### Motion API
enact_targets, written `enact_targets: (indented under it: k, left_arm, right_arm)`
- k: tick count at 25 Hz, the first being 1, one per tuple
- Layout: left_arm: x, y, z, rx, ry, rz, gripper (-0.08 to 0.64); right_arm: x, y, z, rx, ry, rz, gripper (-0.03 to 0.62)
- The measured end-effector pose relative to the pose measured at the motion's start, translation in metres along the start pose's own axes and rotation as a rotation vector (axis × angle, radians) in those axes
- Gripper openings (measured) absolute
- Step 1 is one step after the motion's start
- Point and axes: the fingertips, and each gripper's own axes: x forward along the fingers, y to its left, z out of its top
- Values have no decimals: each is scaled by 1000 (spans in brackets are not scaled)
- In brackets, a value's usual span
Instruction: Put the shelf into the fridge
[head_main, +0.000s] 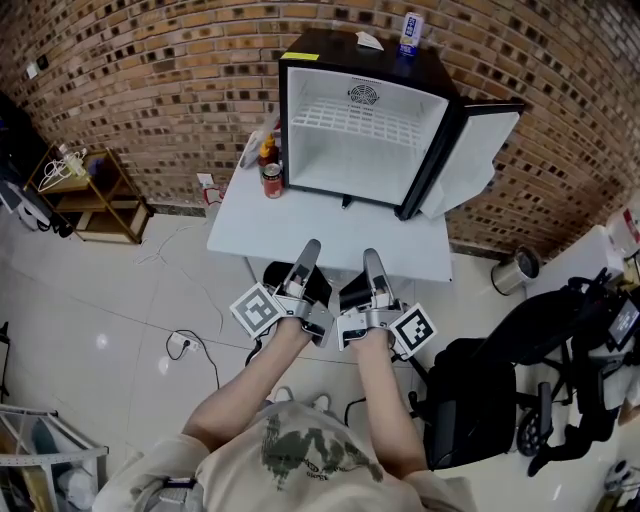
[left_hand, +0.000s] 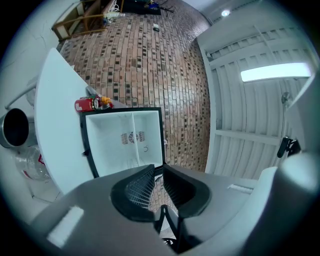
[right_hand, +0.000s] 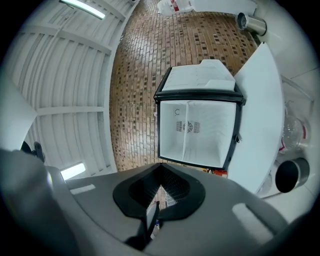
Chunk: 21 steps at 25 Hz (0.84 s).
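Note:
The black mini fridge (head_main: 300, 62) stands open on the white table (head_main: 300, 225). A white wire shelf (head_main: 355, 120) lies level inside it, across the upper part of the white cavity. In the left and right gripper views, which are turned on their sides, the shelf (left_hand: 133, 135) (right_hand: 186, 135) shows as a thin line. My left gripper (head_main: 310, 248) (left_hand: 159, 170) and right gripper (head_main: 370, 256) (right_hand: 160, 172) hover side by side over the table's near edge, pointing at the fridge. Both are shut with nothing between the jaws.
The fridge door (head_main: 475, 150) hangs open to the right. A red can (head_main: 272, 180) and bottles stand left of the fridge; a can (head_main: 410, 32) sits on top. A wooden rack (head_main: 90, 195) is at left, a metal bin (head_main: 520, 265) and black wheeled chair (head_main: 540, 380) at right.

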Motion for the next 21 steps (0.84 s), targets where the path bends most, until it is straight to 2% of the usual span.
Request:
enact_targets:
  k: [21]
  left_arm:
    - [-3, 2, 6, 3, -4, 6, 31]
  right_arm:
    - [4, 2, -6, -2, 15, 2, 0]
